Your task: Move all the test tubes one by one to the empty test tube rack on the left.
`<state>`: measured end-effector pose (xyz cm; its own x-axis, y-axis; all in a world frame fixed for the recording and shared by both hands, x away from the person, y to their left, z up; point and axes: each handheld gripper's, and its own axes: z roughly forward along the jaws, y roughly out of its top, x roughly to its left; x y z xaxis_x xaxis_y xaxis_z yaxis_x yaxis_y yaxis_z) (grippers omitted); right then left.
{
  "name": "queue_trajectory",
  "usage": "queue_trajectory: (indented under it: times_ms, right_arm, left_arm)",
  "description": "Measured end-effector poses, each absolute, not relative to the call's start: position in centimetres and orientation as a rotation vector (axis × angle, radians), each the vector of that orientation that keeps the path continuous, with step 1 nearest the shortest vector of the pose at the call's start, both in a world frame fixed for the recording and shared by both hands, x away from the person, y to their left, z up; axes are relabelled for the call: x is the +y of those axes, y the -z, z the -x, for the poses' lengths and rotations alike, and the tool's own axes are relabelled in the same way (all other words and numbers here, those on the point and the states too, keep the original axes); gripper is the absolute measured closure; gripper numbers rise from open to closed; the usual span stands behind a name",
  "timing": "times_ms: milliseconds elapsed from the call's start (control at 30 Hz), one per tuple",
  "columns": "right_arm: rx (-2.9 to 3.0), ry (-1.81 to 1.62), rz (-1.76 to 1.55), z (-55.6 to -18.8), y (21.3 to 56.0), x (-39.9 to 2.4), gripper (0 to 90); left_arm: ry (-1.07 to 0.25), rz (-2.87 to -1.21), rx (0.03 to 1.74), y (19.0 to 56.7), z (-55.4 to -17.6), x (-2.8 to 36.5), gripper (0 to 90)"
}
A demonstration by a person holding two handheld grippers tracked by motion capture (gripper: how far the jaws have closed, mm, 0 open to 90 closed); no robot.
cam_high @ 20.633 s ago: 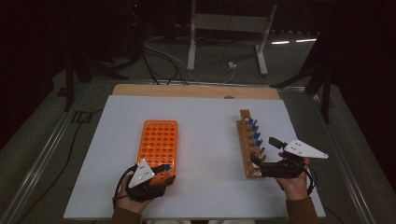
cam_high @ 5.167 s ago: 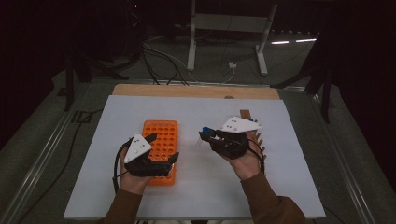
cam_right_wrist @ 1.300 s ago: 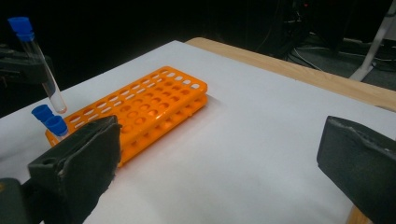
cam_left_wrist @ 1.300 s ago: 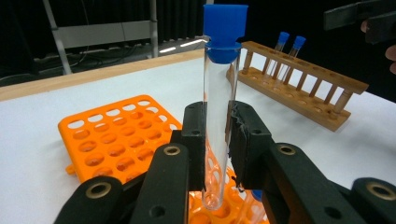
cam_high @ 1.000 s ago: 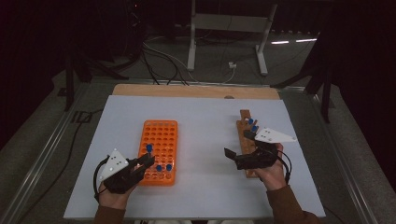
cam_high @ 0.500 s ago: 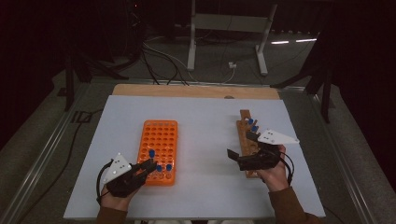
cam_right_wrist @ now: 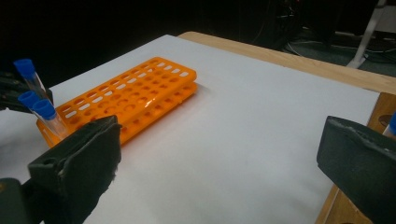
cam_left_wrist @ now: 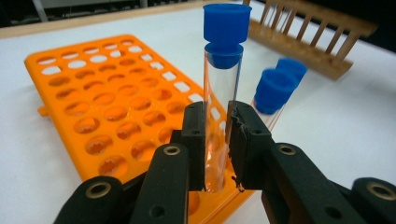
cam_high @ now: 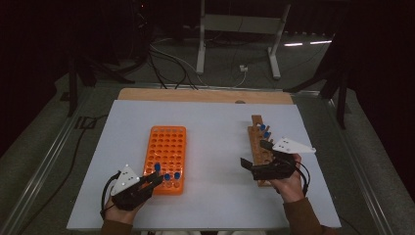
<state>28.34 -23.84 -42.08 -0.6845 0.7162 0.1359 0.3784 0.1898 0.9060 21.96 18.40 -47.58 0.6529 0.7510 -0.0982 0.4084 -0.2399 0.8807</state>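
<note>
Left gripper (cam_left_wrist: 217, 154) clamped on a clear blue-capped test tube (cam_left_wrist: 223, 93) standing in the near edge of the orange rack (cam_left_wrist: 93, 112), two more capped tubes (cam_left_wrist: 275, 88) just beyond; right gripper (cam_right_wrist: 219, 163) wide open, empty, beside the wooden rack (cam_high: 258, 147). Best kept upright, seated fully before letting go. White tabletop (cam_high: 215, 127) under both, dark room with cables and a stand behind.

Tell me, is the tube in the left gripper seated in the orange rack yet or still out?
Seated, it seems: the capped tube stands upright, its lower end down in a hole at the orange rack's near edge, with the left gripper shut on it.
</note>
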Motion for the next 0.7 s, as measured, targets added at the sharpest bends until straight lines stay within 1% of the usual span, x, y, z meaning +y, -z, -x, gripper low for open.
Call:
queue_trajectory:
  times_ms: [333,700]
  right_arm:
    - [2.152,-1.501,-1.051,-28.2,42.7,-24.3,0.0]
    - [2.145,-1.510,-1.064,-28.1,43.1,-24.7,0.0]
  left_arm:
    - [-0.418,-1.943,0.949,48.4,-21.9,18.1,78.4]
    - [-0.455,-2.030,0.934,48.9,-21.8,17.3,78.4]
